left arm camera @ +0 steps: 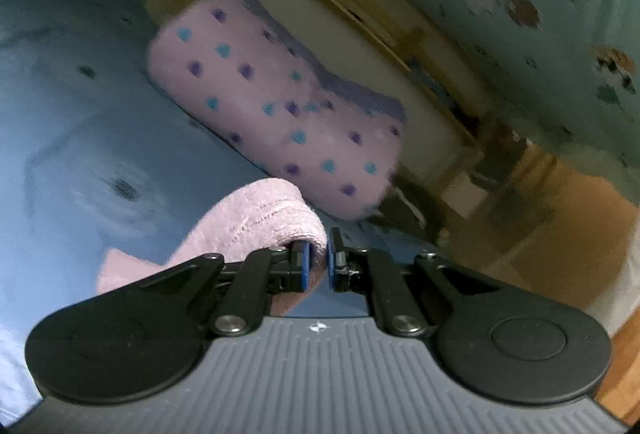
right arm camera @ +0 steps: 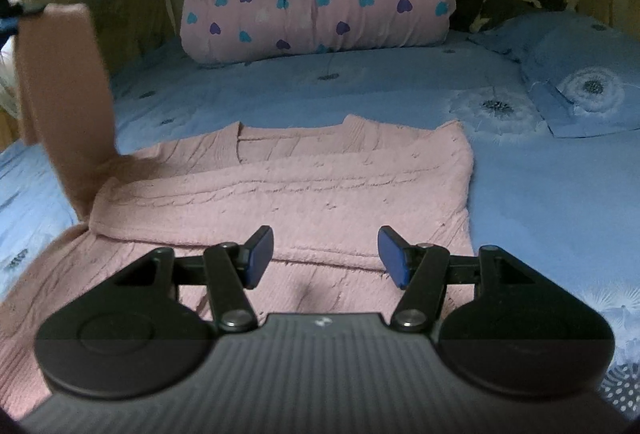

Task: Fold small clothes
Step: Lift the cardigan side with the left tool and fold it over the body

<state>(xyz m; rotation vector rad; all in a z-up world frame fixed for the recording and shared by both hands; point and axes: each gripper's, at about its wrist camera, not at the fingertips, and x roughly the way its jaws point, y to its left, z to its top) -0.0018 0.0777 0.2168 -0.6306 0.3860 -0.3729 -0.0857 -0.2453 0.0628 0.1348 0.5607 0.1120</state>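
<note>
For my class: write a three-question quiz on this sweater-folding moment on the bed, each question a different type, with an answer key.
1. True or false: the left tool is shut on the pink sweater's sleeve.
2. Multiple choice: the right tool is A) gripping the sweater, B) open with nothing between its pads, C) holding the heart-print bundle.
3. Fill in: the sweater lies on a ____ bedsheet printed with dandelions.

Key: 1 true; 2 B; 3 blue.
</note>
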